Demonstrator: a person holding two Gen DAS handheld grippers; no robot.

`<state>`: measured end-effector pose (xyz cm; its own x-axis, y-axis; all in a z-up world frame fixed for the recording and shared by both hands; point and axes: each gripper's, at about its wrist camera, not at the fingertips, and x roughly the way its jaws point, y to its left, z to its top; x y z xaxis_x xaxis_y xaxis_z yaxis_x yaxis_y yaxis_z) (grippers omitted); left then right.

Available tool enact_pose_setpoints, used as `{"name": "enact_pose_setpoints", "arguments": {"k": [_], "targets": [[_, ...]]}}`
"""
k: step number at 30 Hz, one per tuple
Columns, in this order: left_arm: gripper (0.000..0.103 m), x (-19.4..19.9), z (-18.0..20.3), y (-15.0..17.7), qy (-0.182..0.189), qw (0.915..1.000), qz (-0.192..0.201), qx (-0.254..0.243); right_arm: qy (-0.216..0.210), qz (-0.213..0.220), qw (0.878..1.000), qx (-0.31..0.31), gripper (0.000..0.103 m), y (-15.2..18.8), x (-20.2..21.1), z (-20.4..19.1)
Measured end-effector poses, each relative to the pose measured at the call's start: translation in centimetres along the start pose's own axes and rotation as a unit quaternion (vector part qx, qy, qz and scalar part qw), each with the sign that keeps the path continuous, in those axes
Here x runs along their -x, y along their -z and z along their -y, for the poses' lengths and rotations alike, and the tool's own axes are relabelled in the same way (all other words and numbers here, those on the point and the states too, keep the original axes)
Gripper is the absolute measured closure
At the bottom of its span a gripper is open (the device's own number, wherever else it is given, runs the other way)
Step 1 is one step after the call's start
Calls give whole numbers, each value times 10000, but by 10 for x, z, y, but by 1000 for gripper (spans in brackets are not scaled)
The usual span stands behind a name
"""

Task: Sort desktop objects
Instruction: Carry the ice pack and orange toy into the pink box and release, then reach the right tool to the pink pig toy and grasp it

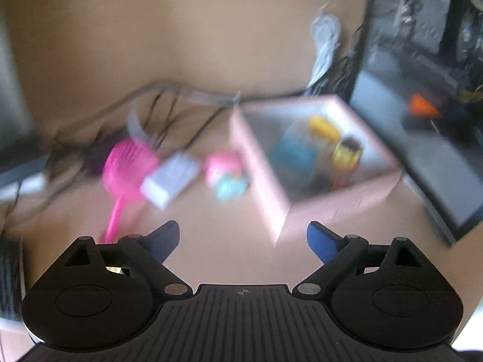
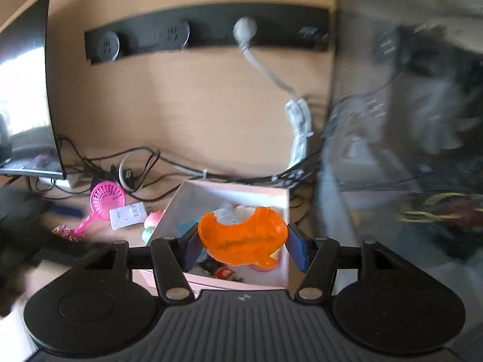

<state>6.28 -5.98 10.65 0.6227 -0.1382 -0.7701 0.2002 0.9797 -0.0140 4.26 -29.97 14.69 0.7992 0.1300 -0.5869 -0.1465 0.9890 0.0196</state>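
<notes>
A pink box (image 1: pixel 271 193) sits on the tan desk and holds several small items, among them a yellow one (image 1: pixel 324 126) and a blue one (image 1: pixel 294 152). My left gripper (image 1: pixel 243 239) hangs above the desk in front of the box's near corner, wide open, with nothing between its blue pads. To the left of the box lie a pink scoop (image 1: pixel 126 166), a white block (image 1: pixel 170 178) and a pink-and-teal toy (image 1: pixel 226 173). My right gripper (image 2: pixel 243 241) is shut on an orange plastic toy (image 2: pixel 243 236), held over the pink box (image 2: pixel 211 279).
Black and white cables (image 2: pixel 145 163) run along the back of the desk. A monitor (image 2: pixel 24 96) stands at the left, a dark power strip (image 2: pixel 205 33) is on the wall, and a dark computer case (image 2: pixel 407 120) stands to the right. A small glittery trinket (image 2: pixel 65 231) lies near the scoop (image 2: pixel 104 203).
</notes>
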Motion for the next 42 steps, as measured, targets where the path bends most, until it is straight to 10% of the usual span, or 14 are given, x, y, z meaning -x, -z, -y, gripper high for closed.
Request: {"name": "enact_pose_setpoints", "arguments": {"k": [10,18,22,30,42], "targets": [[5,40,-55,74,-623,9898,-445,1197,-449,-30,9989,150,35,-49,-117,-43],[3,45,-76,104,-896,9767,-695,1824,-650,-118,9913,1134,35,-45,-131,-114],[3,49,-73,109,-795,9773,-604,1868,-634,-655,9796,1789,65,-36,-160,-161],[3,48,-85,121,-796,9733,-518,2092,-92,-1402,9532,2677,79,-22,-242,-207],[3,22,-113,93,-810,9795,-487,1779,-1526,-2064,9495,1805,80,36,-150,-181]]}}
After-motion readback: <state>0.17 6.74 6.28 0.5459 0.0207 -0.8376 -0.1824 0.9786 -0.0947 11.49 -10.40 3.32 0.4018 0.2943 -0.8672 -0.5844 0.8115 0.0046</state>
